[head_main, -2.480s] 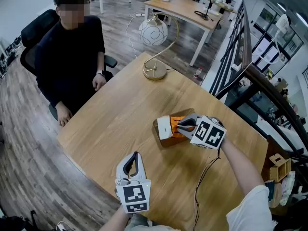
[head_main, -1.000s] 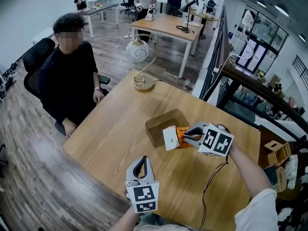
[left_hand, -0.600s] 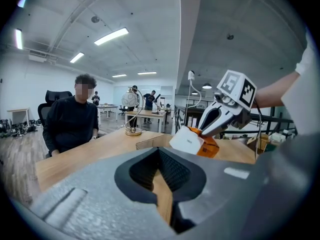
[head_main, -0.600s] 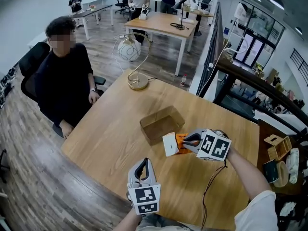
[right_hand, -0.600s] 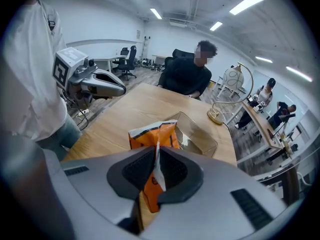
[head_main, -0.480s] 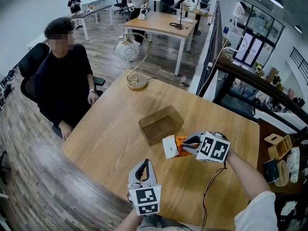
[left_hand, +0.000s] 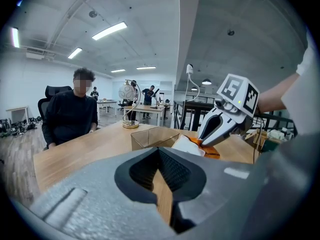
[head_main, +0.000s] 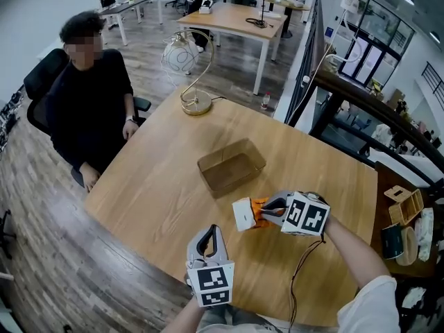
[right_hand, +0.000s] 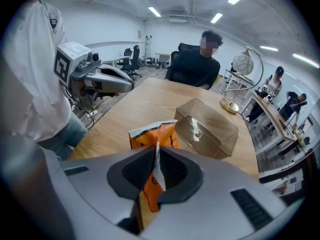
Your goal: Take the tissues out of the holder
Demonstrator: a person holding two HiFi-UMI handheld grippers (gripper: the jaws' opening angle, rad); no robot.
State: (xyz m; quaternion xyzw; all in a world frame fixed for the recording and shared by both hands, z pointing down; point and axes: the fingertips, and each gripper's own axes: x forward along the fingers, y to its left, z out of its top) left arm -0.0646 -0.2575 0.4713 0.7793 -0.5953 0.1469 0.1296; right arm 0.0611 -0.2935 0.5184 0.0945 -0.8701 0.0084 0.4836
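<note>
- The tissue pack [right_hand: 151, 135], orange with a white end, is already out of the holder. It hangs from the tips of the right gripper [right_hand: 156, 166].
- The right gripper's jaws are clenched on a thin white edge of the wrapper, and most of the pack sticks out past the tips.
- The holder [right_hand: 200, 134], a clear brownish box, stands empty ahead of those jaws and a little to their right, apart from the pack.
- I cannot tell whether the pack's lower end touches the table [head_main: 159, 179].
- The step in hand looks like setting the pack down.
  - Lower it until its far end rests flat on the wood, on the near side of the holder.
  - Only then loosen the jaws, because a pack held by one thin edge may swing or tip.
  - Draw the jaws straight back along their own line so the wrapper does not catch on the pads.
- The left gripper [left_hand: 161, 176] has its jaws closed together with nothing between them. The pack and the other gripper are ahead of its tips and to the right.
- A seated person [head_main: 87, 103] and a lamp [head_main: 191, 103] are at the far side of the table, well away from both pairs of jaws.
</note>
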